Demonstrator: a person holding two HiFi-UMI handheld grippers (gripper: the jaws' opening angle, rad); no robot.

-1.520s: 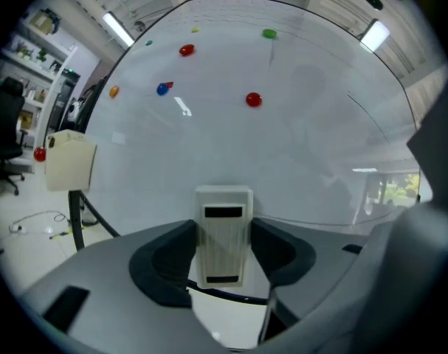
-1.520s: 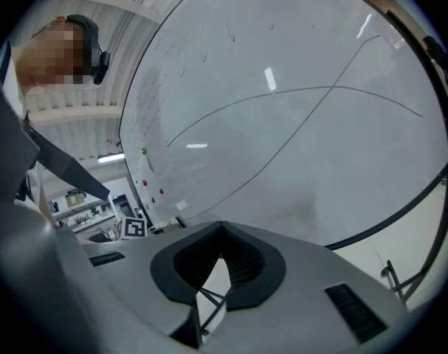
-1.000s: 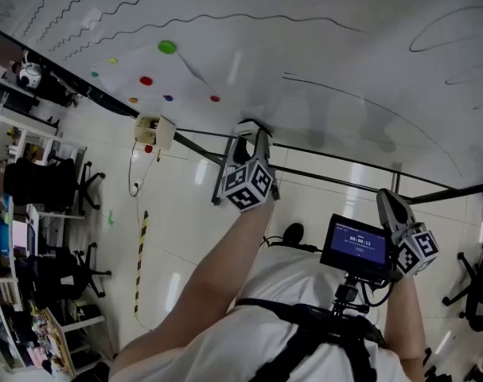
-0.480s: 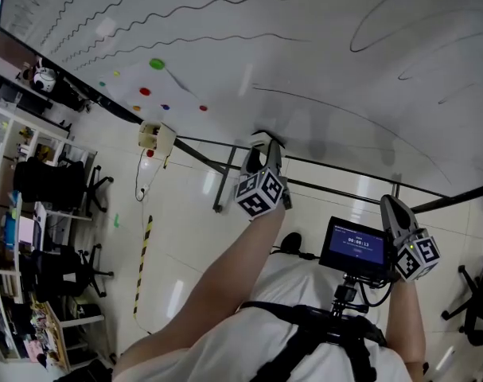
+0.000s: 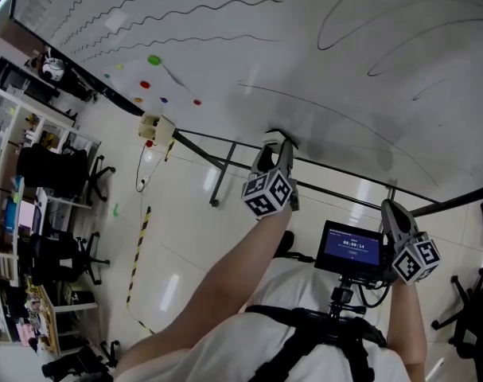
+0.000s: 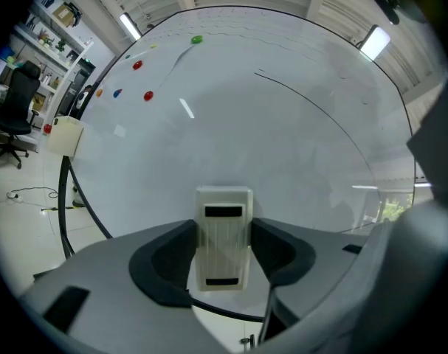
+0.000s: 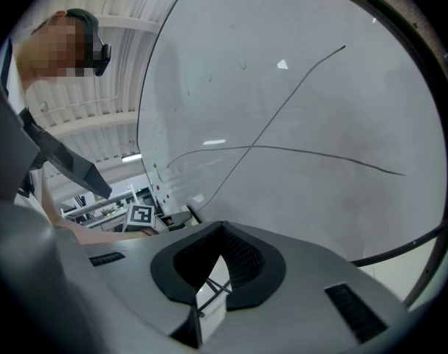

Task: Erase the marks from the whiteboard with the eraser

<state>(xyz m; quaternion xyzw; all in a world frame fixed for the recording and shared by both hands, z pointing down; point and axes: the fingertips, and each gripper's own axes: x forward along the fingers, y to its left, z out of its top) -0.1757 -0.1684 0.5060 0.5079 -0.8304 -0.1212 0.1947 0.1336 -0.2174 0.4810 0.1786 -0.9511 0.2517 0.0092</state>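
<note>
Two claws: left gripper [image 6: 224,226] clamps the eraser [image 6: 224,251], open whiteboard [image 6: 283,146] ahead, bottom edge [image 6: 81,203] just beneath; right gripper [image 7: 222,231] closed, empty

The person wears a white T-shirt [image 5: 217,344] under black harness straps [image 5: 317,329] — a small screen [image 5: 352,249] with a blue display sits on a chest mount, a black cable [image 5: 375,291] beside it. The left gripper [image 5: 277,140] and right gripper [image 5: 387,207] are grey with black-padded jaws — each bears a cube [image 5: 268,193] of black-and-white square markers.

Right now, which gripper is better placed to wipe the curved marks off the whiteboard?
Left. The left gripper is clamped on the eraser and raised close to the whiteboard. The right gripper sits lower, with nothing between its jaws.
</note>
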